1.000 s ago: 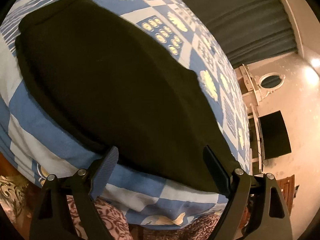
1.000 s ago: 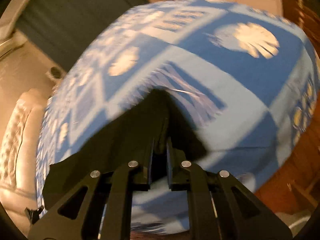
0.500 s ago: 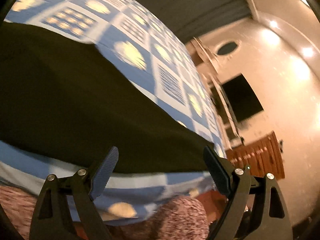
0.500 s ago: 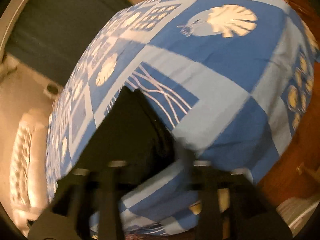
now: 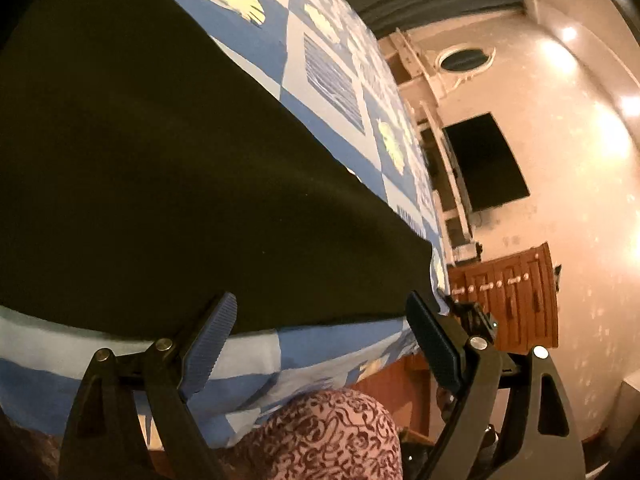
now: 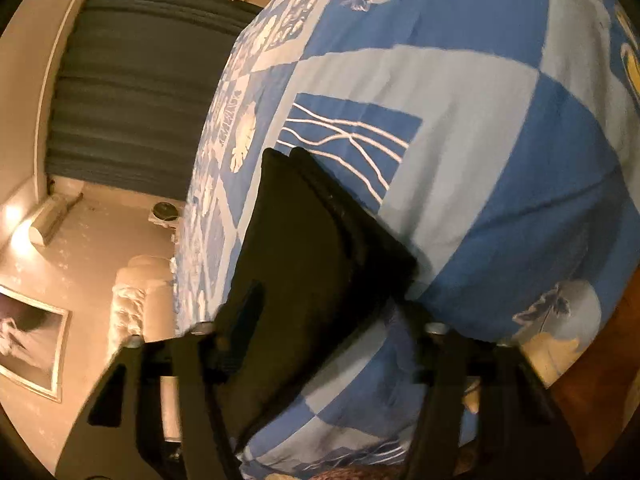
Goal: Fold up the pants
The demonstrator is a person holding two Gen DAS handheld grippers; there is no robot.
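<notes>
One pants (image 5: 160,168), two grippers, one bedsheet (image 6: 480,120).

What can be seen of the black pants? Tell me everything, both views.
The black pants are dark, matte, soft-looking cloth, lying flat on the blue patterned bedspread. In the left wrist view they spread wide, with a straight edge running to a corner near the bed's edge. In the right wrist view a stacked, layered end narrows away from the camera. No tongs visibly grip them; contact is unclear.
</notes>
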